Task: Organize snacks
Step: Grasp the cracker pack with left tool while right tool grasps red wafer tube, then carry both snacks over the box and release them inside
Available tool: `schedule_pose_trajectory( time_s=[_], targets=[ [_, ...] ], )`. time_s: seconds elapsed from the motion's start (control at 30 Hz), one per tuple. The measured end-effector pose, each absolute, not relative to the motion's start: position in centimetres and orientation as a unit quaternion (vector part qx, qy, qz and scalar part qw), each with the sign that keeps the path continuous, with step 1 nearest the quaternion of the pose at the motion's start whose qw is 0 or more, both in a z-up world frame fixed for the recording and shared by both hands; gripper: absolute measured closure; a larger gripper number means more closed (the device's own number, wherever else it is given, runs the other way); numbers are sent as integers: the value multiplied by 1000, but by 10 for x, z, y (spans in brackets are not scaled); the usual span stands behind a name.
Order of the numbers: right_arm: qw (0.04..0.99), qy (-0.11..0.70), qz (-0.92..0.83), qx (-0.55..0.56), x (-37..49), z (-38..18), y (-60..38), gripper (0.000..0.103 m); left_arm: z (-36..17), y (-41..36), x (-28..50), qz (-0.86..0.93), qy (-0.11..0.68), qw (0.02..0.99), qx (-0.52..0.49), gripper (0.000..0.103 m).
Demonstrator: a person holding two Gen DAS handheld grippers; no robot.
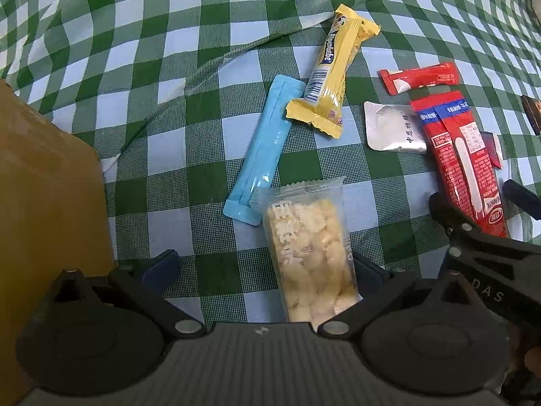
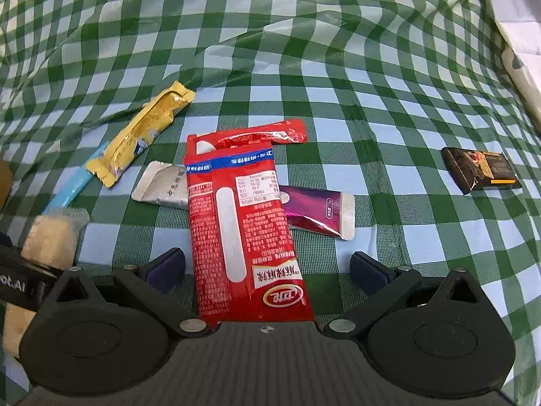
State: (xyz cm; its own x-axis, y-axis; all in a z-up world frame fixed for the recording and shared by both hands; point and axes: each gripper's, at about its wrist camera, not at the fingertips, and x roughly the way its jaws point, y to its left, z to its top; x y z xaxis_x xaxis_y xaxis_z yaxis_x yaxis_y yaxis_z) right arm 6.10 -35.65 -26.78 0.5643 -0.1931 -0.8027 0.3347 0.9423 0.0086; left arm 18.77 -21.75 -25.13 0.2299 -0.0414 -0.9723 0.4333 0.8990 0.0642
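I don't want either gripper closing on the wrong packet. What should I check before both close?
1. Left gripper open: ok.
2. Clear rice-crisp packet between its fingers: ok, hugging the right one.
3. Right gripper open: ok.
4. Long red packet between its fingers: ok.
5. Red packet free of neighbours: not ok, overlapping the silver sachet and purple sachet.
6. Fingers touching the cloth: cannot tell.
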Motion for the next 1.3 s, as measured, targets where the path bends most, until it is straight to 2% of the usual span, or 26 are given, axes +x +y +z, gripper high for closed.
schedule_pose_trajectory(
  time_s=[0.03,0.07,0.1,0.2,0.37,0.57,0.7,1.03,1.3],
  targets=[
    [882,441,-148,78,60,-267,-356,9,-245,-218,185,-163,595,772,155,21],
    [886,433,-145,75,57,-263,-355,21,-238,-220,180,-171,585,779,150,57],
    [891,426,-138,72,56,-260,-352,52,-230,-222,176,-176,579,781,150,63],
    [887,432,-145,78,51,-250,-351,61,-213,-221,170,-187,569,789,137,63],
    [896,393,-167,125,26,-215,-356,63,-160,-203,148,-208,542,806,111,63],
    [931,292,-168,144,-28,-129,-336,63,-80,-155,91,-231,482,841,82,63],
    [945,258,-140,143,-72,-87,-298,63,-42,-104,43,-223,460,856,83,63],
    [936,287,-68,193,-162,-59,-181,63,-22,14,-43,-123,463,870,119,63],
    [940,302,-18,157,-205,-31,-94,63,-12,82,-101,-113,442,882,115,63]
  ],
)
